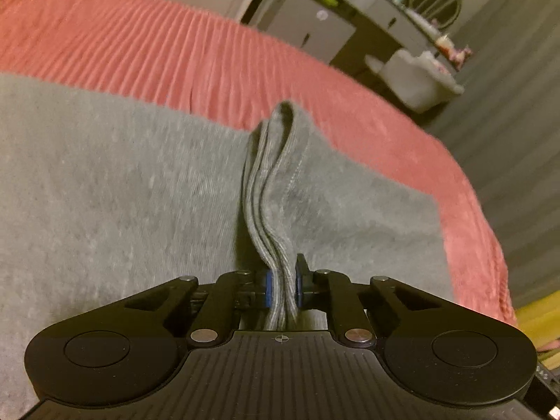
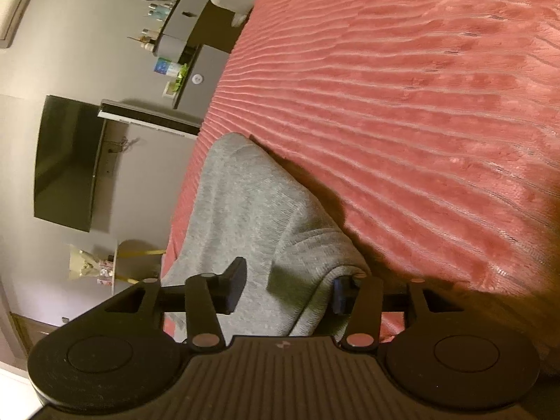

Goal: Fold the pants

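The left gripper (image 1: 281, 288) jaws clamp the ribbed hem of the grey pants (image 1: 105, 182) over the red bedspread (image 1: 157, 49), while the right gripper (image 2: 285, 292) jaws stand wide around fabric.

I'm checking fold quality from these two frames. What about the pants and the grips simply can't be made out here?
- Left wrist view: the pants run off the left edge, so their full extent is unknown.
- Left wrist view: the left gripper clamps a bunched edge; the layer count is blurred.
- Right wrist view: the right gripper straddles cloth that covers one pad, so contact is unclear.
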Tool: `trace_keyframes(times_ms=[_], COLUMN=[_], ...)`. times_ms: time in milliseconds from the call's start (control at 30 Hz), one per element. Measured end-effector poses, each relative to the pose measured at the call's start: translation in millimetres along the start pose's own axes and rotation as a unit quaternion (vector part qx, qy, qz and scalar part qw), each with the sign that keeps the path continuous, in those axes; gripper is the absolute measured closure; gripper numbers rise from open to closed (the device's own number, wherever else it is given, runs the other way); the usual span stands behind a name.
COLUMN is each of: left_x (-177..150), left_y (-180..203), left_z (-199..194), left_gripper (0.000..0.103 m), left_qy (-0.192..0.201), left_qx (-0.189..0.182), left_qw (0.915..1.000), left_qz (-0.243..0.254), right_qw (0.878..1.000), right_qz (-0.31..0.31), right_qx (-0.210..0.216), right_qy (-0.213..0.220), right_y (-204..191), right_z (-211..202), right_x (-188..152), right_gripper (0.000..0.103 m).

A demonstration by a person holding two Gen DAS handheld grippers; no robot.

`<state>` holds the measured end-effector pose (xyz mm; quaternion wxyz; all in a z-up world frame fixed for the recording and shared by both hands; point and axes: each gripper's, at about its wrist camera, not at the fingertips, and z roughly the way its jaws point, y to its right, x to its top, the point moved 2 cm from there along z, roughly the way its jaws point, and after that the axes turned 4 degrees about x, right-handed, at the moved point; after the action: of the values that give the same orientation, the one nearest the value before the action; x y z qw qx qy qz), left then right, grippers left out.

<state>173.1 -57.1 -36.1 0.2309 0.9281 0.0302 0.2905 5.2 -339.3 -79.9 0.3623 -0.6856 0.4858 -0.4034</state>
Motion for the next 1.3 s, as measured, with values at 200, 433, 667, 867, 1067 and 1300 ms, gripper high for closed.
trace_keyframes(times_ms=[200, 433, 667, 867, 1067, 1300], left_x=[-4.7, -18.3, -14.1, -29.6, -34.8, -23.5], left_y=[5.8, -23.2, -6.0, 26.6, 35.4, 27.7], left_z=[-39.7, -26.7, -63.1, -44.5, -2.0, 3.4], left_gripper=[0.089, 0.071, 0.061, 0.055, 0.055, 0.054], left_qy=[0.063, 0.057, 0.174, 0.159, 0.089, 0.085], left_qx=[0.01, 0.082, 0.094, 0.05, 0.08, 0.068], left_qw=[0.9972, 0.9942, 0.9785, 0.9765, 0.9729, 0.975], left_qz=[0.038, 0.038, 0.059, 0.137, 0.198, 0.194], right_qw=[1.0, 0.996, 0.988, 0.953, 0.899, 0.858], right_qz=[-0.008, -0.005, -0.141, -0.299, -0.403, -0.479], right_qx=[0.003, 0.026, 0.027, -0.052, -0.15, -0.175], right_qy=[-0.013, -0.082, -0.052, -0.006, -0.082, -0.059], right_y=[-0.6, -4.5, -37.0, -78.1, -98.6, -120.3], right_z=[-2.7, -2.8, -52.3, -30.0, 47.7, 102.0], right_x=[-1.8, -5.7, -16.0, -19.0, -37.4, -29.2], right_gripper=[0.049, 0.021, 0.05, 0.071, 0.078, 0.078])
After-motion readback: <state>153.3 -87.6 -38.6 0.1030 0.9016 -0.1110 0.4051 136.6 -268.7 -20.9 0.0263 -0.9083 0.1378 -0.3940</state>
